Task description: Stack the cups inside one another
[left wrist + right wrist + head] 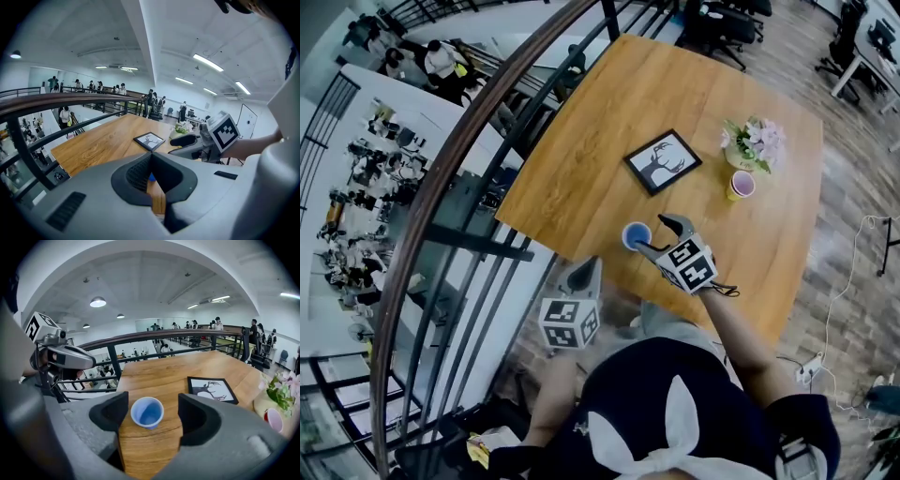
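R gripper [151,402] spread wide astride blue cup [147,413], L gripper [151,157] closed empty, framed pic [212,390] beyond

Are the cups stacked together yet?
Not yet; nothing is stacked. The right gripper is open around the blue cup, not gripping it. The other cup sits apart beside the flowers. The left gripper is shut and empty. Still left: grab, carry, stack.

An open-plan office (mezzanine level): swivel chairs [727,23], desks [862,61], railing [450,187] overlooking a lower floor.
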Tool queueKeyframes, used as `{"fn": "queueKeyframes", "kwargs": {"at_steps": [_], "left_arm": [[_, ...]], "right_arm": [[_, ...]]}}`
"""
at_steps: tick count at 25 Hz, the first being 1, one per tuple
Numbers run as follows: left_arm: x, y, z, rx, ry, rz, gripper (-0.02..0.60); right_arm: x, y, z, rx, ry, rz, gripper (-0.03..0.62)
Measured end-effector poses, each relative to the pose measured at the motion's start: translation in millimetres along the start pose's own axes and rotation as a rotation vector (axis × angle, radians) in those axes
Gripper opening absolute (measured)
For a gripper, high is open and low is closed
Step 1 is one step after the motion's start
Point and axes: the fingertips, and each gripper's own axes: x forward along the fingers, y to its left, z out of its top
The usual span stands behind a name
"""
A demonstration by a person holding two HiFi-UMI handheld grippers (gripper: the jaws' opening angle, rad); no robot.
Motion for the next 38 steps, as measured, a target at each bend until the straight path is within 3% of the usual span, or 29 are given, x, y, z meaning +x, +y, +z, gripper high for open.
{"fn": "queueKeyframes", "kwargs": {"at_steps": [16,38], "left_arm": [[18,6,5,-0.007,0.016,-0.008,0.017],[26,18,1,-0.019,0.050,0.000,0.017]], "right_arm": [[39,20,-18,-0.034,0.095,0.065,0.354],[62,18,-43,-0.059,0.189,0.071,0.349]]}}
